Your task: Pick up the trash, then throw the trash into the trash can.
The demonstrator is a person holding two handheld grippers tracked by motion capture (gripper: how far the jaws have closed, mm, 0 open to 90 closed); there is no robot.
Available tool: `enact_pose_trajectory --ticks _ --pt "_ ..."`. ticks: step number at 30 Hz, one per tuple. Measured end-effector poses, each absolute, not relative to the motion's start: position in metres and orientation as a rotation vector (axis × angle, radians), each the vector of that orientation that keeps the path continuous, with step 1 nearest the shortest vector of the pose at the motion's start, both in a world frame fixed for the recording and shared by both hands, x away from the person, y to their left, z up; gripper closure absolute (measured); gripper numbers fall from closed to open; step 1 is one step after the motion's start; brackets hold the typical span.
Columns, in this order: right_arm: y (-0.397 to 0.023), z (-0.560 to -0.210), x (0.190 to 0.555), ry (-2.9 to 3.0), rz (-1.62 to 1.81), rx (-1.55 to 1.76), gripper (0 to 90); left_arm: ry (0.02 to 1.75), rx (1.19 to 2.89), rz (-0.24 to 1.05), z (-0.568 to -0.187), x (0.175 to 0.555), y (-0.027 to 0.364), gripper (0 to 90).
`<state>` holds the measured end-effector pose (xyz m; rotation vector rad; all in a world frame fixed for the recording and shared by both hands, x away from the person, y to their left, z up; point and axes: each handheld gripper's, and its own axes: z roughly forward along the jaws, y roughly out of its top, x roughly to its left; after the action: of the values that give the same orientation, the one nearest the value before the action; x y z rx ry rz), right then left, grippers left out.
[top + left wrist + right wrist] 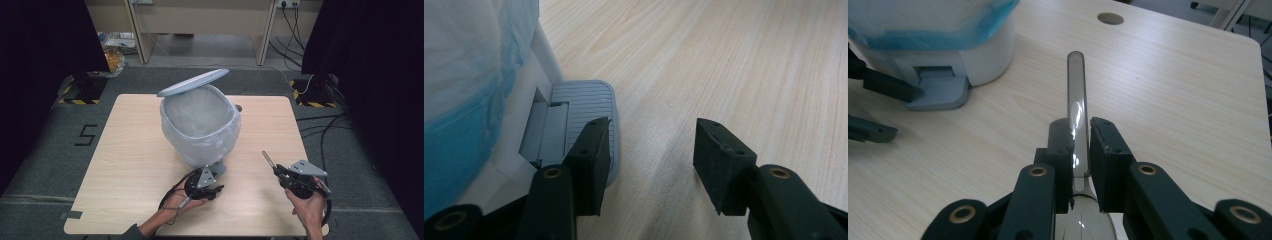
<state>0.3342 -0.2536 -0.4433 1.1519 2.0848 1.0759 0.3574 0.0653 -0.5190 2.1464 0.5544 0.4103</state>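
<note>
A spoon (1077, 107) with a shiny metal handle stands clamped between the jaws of the right gripper (1080, 150), its handle pointing out past the fingertips and its bowl end tucked back between the jaw arms; in the high view the handle sticks up and away from the right gripper (281, 172), which is held above the near right part of the table (130, 145), clear of the wood. To its left stands a small white pedal bin (200, 125), lined with a pale blue bag (222, 137) folded over its rim, near the middle of the table. The bin's grey lid (194, 82) is tipped up at the far side, so the lined inside lies open. At the bin's near foot is its grey ribbed pedal (584, 107). The left gripper (651, 145) is low at that pedal: its jaws stand apart with nothing between them, one fingertip resting over the pedal's edge and the other over bare wood beside it. In the high view the left gripper (207, 186) sits just in front of the bin, in the person's left hand (187, 202). Spoon and bin are well apart. A round hole (1110, 18) is cut in the tabletop beyond the bin.
</note>
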Motion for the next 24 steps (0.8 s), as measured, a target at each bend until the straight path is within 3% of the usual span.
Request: enact_pose_trajectory --ticks 24 --pt "-0.229 -0.388 0.347 2.084 1.126 1.002 79.6 0.554 2.147 0.41 -0.519 0.357 0.065 48.4"
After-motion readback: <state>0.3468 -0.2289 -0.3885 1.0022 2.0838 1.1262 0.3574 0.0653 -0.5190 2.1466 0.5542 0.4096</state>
